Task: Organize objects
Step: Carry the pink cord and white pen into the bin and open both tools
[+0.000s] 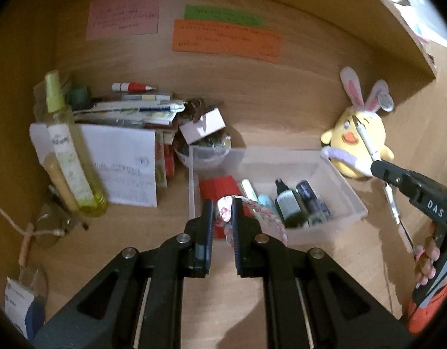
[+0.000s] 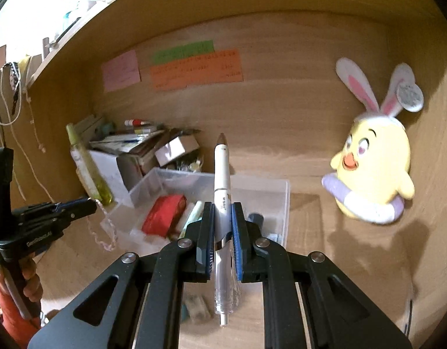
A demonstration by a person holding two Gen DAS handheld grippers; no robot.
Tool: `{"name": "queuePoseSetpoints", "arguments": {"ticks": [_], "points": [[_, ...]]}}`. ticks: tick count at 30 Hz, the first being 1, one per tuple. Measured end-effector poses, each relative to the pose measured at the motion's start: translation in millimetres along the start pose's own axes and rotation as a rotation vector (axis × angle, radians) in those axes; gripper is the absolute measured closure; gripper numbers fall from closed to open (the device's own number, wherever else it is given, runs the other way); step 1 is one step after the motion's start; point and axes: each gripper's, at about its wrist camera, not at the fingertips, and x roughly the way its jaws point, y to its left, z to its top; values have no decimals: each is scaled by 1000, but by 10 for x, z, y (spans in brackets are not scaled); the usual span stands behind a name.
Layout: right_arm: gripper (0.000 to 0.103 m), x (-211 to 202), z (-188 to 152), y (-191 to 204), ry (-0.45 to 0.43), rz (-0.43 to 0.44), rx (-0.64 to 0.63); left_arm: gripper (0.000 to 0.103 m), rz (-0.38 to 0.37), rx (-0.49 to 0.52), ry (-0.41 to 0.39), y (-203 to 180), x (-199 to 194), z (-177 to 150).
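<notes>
White pen (image 2: 222,192) clamped in my right gripper (image 2: 222,226), braided cord (image 1: 232,218) pinched in my left gripper (image 1: 222,221), both carried above the bench; next I'd drop each into the clear bin (image 1: 334,180) at twelve o'clock.

Wooden desk (image 1: 229,285) under clear bin (image 1: 339,192)

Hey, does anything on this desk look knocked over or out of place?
Yes: behind the clear bin, a small white box sits tipped at an angle on a cluttered heap beside the stack of papers.
</notes>
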Motion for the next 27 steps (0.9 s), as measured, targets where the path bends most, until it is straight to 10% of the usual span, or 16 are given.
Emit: {"name": "queuePoseSetpoints", "arguments": {"ticks": [27], "points": [[93,1191,-215,-44,268,-24,-68,92,-28,45,184,-346,1108,131]]}}
